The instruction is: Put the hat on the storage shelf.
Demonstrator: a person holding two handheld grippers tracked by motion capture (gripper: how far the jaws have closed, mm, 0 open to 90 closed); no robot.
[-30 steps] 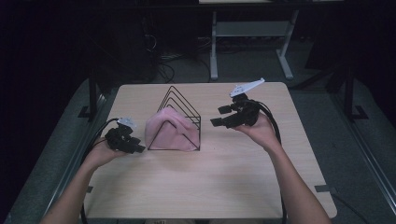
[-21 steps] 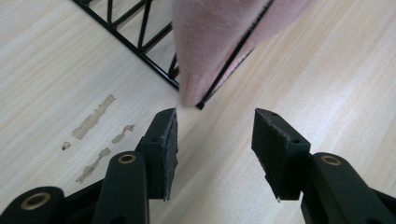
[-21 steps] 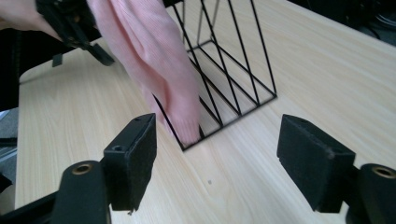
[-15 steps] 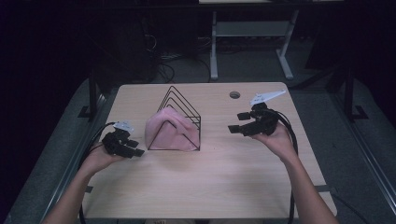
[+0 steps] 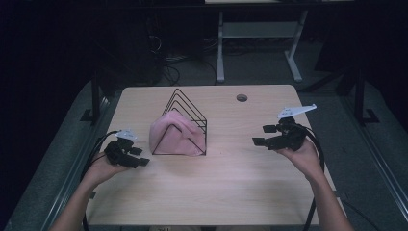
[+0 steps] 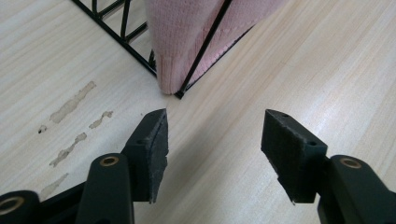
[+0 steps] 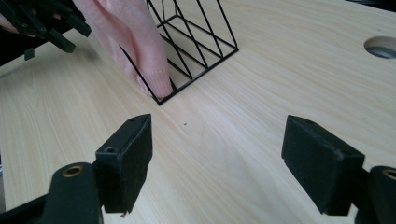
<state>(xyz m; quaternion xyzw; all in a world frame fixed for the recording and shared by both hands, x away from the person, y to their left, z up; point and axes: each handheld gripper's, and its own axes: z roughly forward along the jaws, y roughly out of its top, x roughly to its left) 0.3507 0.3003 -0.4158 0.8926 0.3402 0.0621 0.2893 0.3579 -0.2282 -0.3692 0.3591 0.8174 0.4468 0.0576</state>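
Note:
A black wire rack [image 5: 187, 113] with a triangular outline stands mid-table, and a pink knitted cloth [image 5: 169, 137] is draped through it. My left gripper [image 5: 139, 157] rests low on the table just left of the rack. Its jaws have just been opening and stand open with nothing between them, aimed at the cloth's lower corner [image 6: 187, 56]. My right gripper [image 5: 262, 135] hovers well to the right of the rack and points at it. Its jaws have also just been opening and stand open over bare wood [image 7: 217, 154]. The cloth [image 7: 130, 42] and rack [image 7: 201, 42] lie ahead.
The wooden table [image 5: 231, 192] has a round cable hole [image 5: 242, 97] at its back right. Pale smears [image 6: 70, 107] mark the wood by the left gripper. Cables trail from both grippers over the table's side edges. A metal-legged table [image 5: 260, 33] stands behind.
The right gripper has drawn away from the rack, to the right, nearer the person and lower. Both pairs of jaws look wider apart. The left hand has barely shifted.

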